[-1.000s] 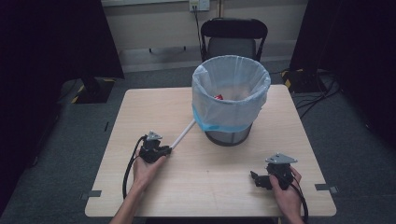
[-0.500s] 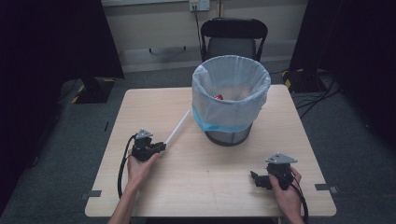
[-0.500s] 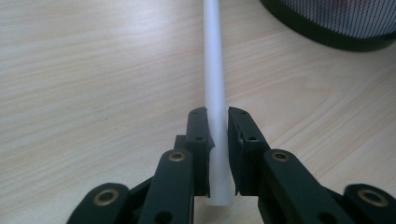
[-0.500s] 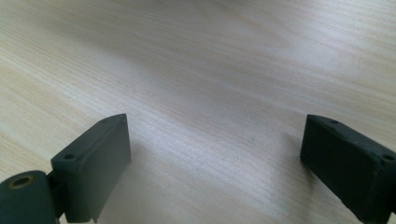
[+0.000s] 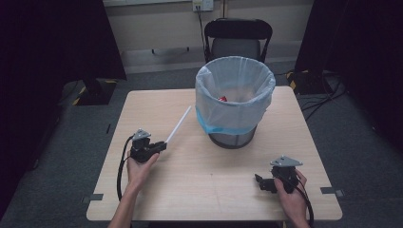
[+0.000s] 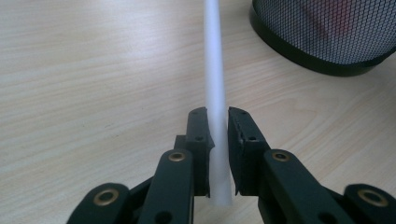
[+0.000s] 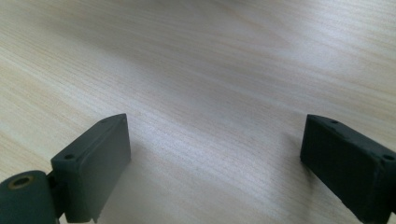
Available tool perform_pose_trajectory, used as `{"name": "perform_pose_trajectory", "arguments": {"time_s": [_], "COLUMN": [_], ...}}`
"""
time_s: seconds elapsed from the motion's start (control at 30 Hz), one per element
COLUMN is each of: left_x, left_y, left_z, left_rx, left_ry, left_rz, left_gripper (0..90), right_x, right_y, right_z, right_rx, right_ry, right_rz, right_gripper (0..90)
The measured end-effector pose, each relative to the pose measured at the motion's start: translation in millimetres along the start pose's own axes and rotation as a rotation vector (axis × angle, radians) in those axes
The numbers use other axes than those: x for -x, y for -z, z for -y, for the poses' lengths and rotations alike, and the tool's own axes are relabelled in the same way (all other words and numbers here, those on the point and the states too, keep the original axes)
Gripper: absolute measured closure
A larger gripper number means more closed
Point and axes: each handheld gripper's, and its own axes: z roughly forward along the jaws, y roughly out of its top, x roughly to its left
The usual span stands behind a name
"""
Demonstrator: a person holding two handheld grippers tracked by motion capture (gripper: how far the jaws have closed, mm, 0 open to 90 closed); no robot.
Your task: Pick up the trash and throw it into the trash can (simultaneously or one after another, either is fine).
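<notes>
Left gripper (image 5: 161, 145) clamped closed; right gripper (image 5: 260, 182) spread wide, low.

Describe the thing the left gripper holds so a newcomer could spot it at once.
Start at the lined mesh bin on the wooden table. Left of it, a thin white tube slants from the left gripper toward the bin, the table's one long pale stick.

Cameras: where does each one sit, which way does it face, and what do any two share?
High view: above the person's side, looking forward and down; forearms, left gripper, right gripper, bin.
Left gripper view: along jaws shut on white tube, toward the bin.
Right gripper view: along open jaws, bare table.
Shared: tube, bin.
</notes>
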Motion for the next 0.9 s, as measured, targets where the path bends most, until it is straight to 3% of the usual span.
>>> {"name": "perform_pose_trajectory", "arguments": {"time_s": [0.37,0.53,0.77,0.9], "left_x": [-2.3,-0.7,-2.7,-0.7], "left_y": [15.5,20.8,31.5,32.6], "left_z": [-6.0,-10.8,-19.8,-23.1], "left_rx": [0.086,0.106,0.165,0.185], "left_ry": [0.024,0.017,0.048,0.046], "left_rz": [0.005,0.002,0.023,0.032], "left_gripper": [79.8,79.8,79.8,79.8], "right_x": [0.0,0.0,0.0,0.0], "right_y": [0.0,0.0,0.0,0.0], "right_z": [0.0,0.0,0.0,0.0], "right_rx": [0.000,0.000,0.000,0.000], "right_ry": [0.000,0.000,0.000,0.000], "right_rz": [0.000,0.000,0.000,0.000], "right_gripper": [7.7,7.7,7.8,7.7]}}
